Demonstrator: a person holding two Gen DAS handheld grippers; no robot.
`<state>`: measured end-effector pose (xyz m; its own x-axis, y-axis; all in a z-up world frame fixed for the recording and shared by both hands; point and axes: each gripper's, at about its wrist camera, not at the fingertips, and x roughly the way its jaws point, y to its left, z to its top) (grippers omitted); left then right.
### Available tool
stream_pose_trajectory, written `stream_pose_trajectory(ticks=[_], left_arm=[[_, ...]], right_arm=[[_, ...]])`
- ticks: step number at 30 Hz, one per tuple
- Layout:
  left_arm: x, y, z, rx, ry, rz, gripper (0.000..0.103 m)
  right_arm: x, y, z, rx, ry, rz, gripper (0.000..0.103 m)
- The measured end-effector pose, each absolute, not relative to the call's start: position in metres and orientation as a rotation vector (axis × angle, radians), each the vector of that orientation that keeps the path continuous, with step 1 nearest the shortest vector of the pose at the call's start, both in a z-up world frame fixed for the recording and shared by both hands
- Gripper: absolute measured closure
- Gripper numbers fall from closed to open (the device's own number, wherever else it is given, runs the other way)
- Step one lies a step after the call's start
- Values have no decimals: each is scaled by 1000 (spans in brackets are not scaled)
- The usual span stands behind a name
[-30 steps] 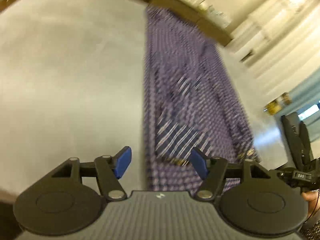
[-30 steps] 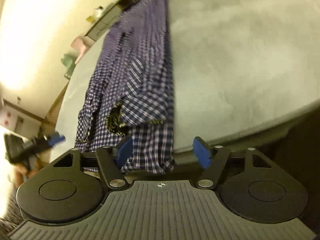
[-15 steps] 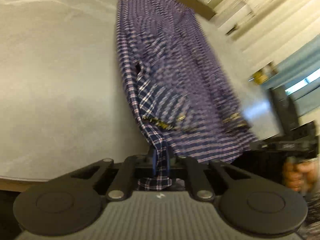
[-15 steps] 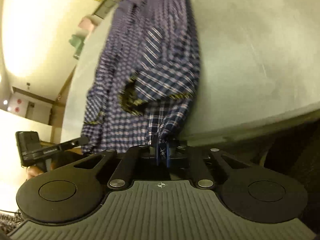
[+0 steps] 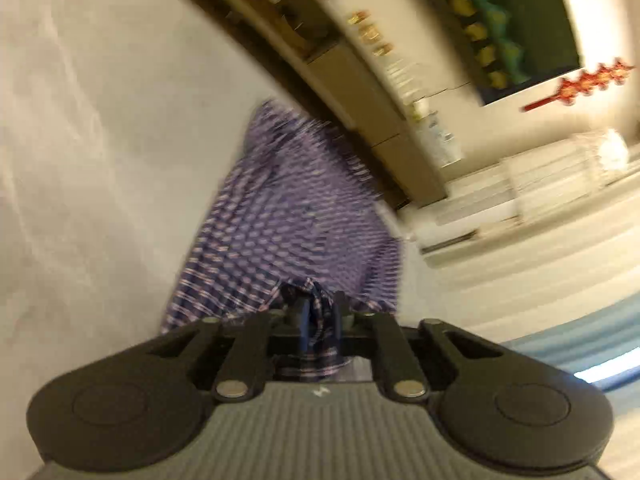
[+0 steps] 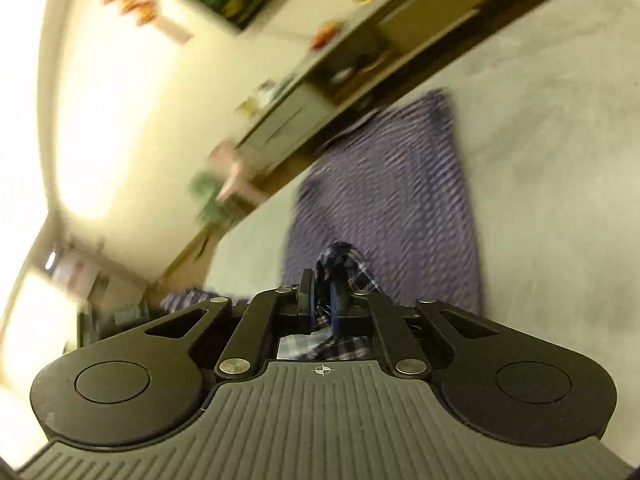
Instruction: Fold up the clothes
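Lifting checked shirt (image 5: 288, 216) off table (image 5: 100, 140), both claws clamped since before

Both grippers, open a second ago, now pinch the plaid shirt (image 5: 288, 216). The left gripper (image 5: 320, 320) and right gripper (image 6: 320, 300) have lifted its near edge off the table (image 5: 80, 140), toward the far end.
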<state>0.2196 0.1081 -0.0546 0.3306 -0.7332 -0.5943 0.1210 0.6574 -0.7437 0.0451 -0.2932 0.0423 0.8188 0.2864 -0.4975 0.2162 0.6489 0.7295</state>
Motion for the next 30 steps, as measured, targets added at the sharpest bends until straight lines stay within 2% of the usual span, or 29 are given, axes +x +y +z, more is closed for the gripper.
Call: stream_pose_trajectory(ticks=[1, 2, 4, 6, 8, 10, 11, 13, 15, 17, 19, 20, 25, 26, 30], left_arm=[[224, 109, -65, -659, 1115, -594, 85], [220, 119, -69, -675, 1103, -597, 81], [204, 141, -71, -676, 1065, -597, 76], [186, 155, -66, -604, 1014, -590, 61], [167, 158, -66, -486, 994, -588, 54], [150, 154, -68, -381, 1001, -595, 53], [143, 149, -72, -350, 1015, -608, 53], [126, 136, -75, -290, 1018, -647, 57], [112, 129, -76, -237, 1002, -667, 76], [100, 125, -77, -186, 981, -669, 86], [94, 126, -82, -139, 966, -647, 89], [94, 124, -82, -125, 960, -642, 89], [82, 126, -64, -76, 904, -606, 86], [76, 130, -55, -88, 860, -610, 84], [59, 132, -32, -93, 753, -632, 76]], right_arm=[[52, -301, 32, 882, 650, 24, 79], [54, -307, 23, 886, 665, 10, 64], [50, -316, 8, 886, 670, -6, 61], [33, -314, 2, 870, 633, -4, 59], [21, -312, 3, 859, 635, 1, 55], [15, -306, 5, 838, 656, 3, 48], [15, -303, 4, 825, 678, 7, 48], [14, -286, 1, 745, 735, 38, 53], [11, -266, -1, 649, 790, 75, 60], [7, -246, 0, 522, 819, 79, 87], [6, -236, -3, 406, 851, 36, 95], [7, -233, -9, 359, 864, 5, 103], [2, -229, -2, 275, 826, -72, 102], [-1, -226, 6, 254, 795, -94, 95], [-7, -209, 4, 182, 782, -58, 94]])
